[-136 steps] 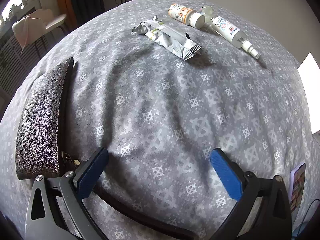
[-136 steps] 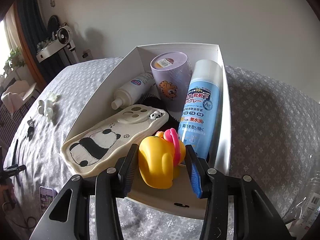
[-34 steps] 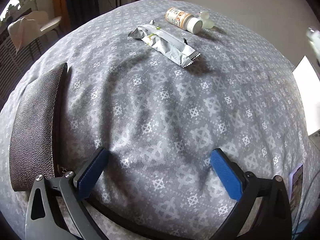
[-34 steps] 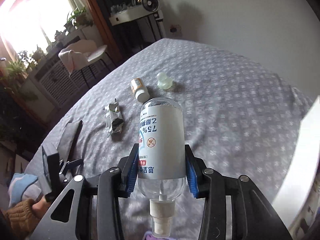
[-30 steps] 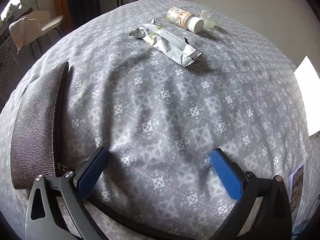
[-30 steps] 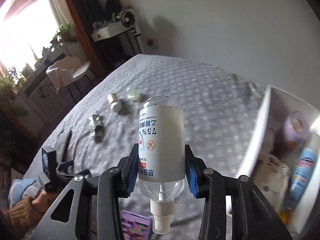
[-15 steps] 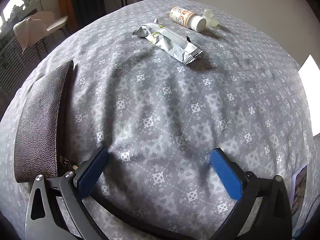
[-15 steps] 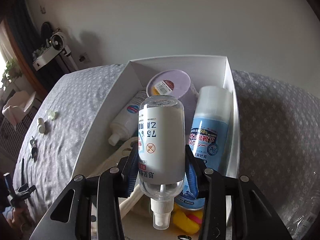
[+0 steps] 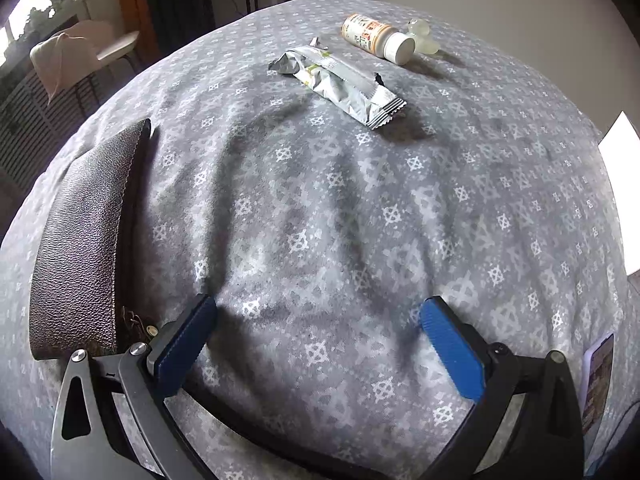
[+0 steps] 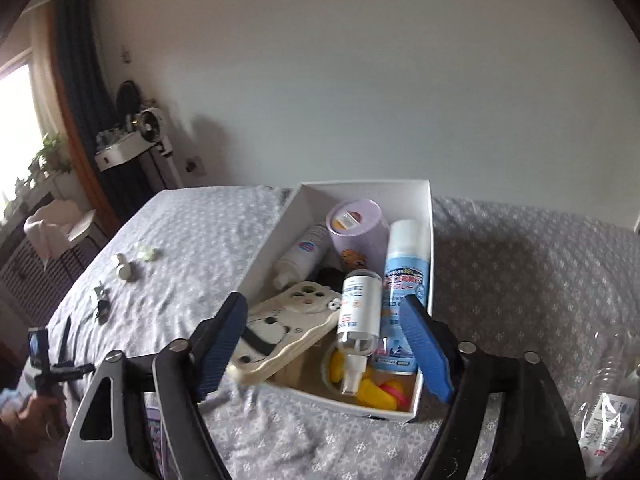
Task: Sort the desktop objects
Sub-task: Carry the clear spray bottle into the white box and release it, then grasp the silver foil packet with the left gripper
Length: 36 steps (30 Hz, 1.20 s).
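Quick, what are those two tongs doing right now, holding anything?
Left tongs: open, holding nothing, over the grey cloth.
Right tongs: opening, nothing gripped; the clear spray bottle lies in the white box.

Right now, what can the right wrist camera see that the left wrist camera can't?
Only the right wrist view shows inside the white box, where the clear spray bottle lies, with the right gripper opening and nothing between its pads. Only the left wrist view shows the open left gripper from behind and the pouch's brown grain. Both show the grey cloth, silver wrapper and pill bottle.
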Tool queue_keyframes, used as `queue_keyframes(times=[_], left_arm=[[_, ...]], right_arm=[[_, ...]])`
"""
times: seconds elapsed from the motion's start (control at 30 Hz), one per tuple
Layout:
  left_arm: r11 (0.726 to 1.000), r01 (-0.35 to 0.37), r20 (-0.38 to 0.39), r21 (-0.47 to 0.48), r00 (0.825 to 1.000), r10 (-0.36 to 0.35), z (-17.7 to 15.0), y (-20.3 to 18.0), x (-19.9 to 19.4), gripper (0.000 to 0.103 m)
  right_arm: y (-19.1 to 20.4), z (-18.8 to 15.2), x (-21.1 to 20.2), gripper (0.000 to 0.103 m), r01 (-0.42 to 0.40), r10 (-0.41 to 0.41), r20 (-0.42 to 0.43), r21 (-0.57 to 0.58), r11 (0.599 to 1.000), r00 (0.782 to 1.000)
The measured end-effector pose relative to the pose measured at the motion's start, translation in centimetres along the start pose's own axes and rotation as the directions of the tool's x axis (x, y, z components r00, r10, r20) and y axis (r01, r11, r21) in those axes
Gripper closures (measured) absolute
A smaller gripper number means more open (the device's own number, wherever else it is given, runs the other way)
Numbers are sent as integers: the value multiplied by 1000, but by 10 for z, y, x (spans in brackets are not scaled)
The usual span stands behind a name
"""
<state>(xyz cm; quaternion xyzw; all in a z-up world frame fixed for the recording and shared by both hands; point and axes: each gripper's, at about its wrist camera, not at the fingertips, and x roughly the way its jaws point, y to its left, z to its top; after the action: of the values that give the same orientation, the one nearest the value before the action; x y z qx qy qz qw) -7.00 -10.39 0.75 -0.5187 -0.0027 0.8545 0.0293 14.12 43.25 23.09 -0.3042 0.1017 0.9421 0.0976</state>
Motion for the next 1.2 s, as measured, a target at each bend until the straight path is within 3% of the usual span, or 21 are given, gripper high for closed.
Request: queue_keyframes(times=[0.07, 0.13, 0.27, 0.37, 0.5, 0.67, 0.8, 0.93, 1.0, 1.07, 1.17, 1.2], left_arm=[[1000, 7, -10, -4, 1000, -7, 0, 1, -2, 0], [1000, 24, -13, -19, 1000, -24, 0, 4, -7, 0], [991, 93, 17, -91, 996, -92, 2, 16, -23, 0], [981, 134, 58, -141, 990, -127, 5, 23, -39, 0], [968, 180, 94, -172, 982, -166, 18, 22, -52, 0], [974, 167, 77, -153, 985, -156, 73, 1, -29, 0], [968, 89, 25, -234, 996, -86, 122, -5, 19, 0], [942, -1, -54, -336, 998, -19, 147, -1, 66, 0], [951, -60, -34, -303, 998, 52, 157, -9, 73, 0], [958, -110, -40, -265, 994, 103, 161, -17, 79, 1], [955, -112, -12, -274, 993, 113, 157, -17, 75, 18], [958, -112, -6, -266, 993, 115, 156, -16, 72, 34]], right_arm=[[30, -14, -25, 3, -80, 86, 60, -88, 993, 994], [63, -35, -38, 0, -139, 154, 67, -189, 972, 986], [114, -80, -27, 0, -274, 259, -91, -336, 901, 962], [133, -114, -1, 0, -317, 259, -197, -388, 865, 946], [134, -149, 44, 0, -321, 198, -323, -392, 862, 926], [118, -180, 75, 0, -299, 161, -373, -348, 889, 914], [95, -193, 94, 0, -254, 124, -422, -267, 930, 898], [72, -194, 97, 0, -254, 158, -414, -187, 949, 897], [70, -198, 99, 0, -251, 159, -407, -183, 951, 900], [79, -204, 98, 0, -219, 106, -398, -251, 943, 911], [86, -207, 98, 0, -190, 59, -387, -311, 931, 920], [84, -207, 98, 0, -198, 70, -388, -301, 933, 919]])
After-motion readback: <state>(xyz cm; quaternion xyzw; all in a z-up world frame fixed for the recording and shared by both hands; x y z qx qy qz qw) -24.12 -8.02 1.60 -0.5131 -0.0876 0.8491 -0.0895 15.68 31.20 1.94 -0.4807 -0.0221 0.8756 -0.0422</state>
